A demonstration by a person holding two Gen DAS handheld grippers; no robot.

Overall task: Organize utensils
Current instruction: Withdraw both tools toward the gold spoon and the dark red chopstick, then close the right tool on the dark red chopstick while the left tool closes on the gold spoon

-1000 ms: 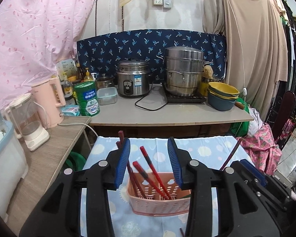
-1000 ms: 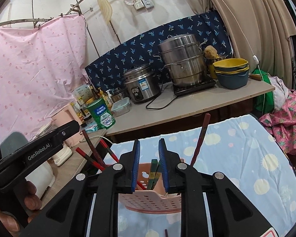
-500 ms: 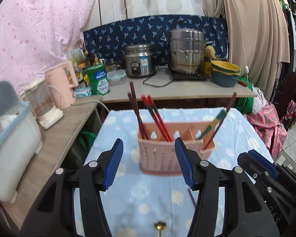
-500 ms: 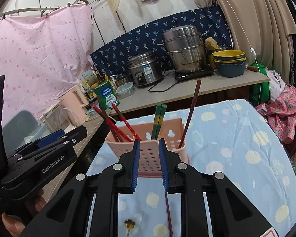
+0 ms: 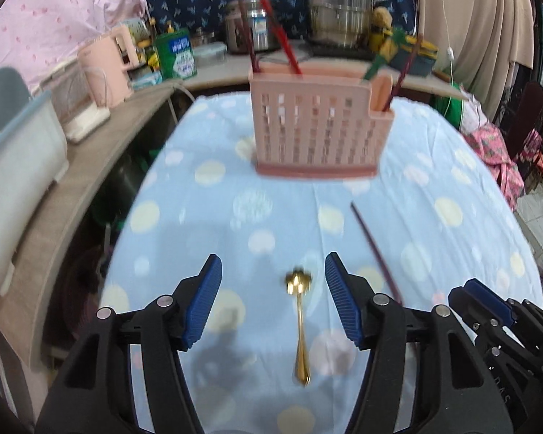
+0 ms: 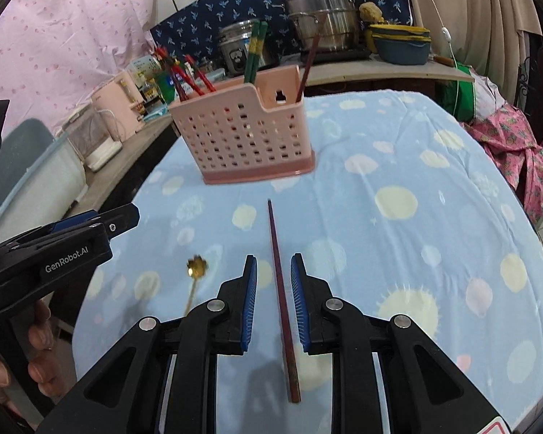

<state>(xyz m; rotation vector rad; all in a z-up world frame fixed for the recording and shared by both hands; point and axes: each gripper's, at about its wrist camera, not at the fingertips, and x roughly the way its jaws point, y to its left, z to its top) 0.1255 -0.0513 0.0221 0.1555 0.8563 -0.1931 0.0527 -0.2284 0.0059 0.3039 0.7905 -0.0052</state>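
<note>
Since the earlier frame we pull both tools back from the pink basket (image 6: 246, 137) and lower them, the left tool (image 5: 273, 302) wide open around the golden spoon (image 5: 300, 329), the right tool (image 6: 273, 302) slightly open astride the dark chopstick (image 6: 280, 289) on the desk (image 6: 416, 217), ready to pick both.

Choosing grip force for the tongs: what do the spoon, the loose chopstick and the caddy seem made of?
Spoon: likely metal, shiny gold finish with bright glints. Loose chopstick: probably wood or lacquered bamboo, dark reddish-brown, matte; plastic is possible. Caddy: pink moulded plastic, matte, with regular perforations.
</note>
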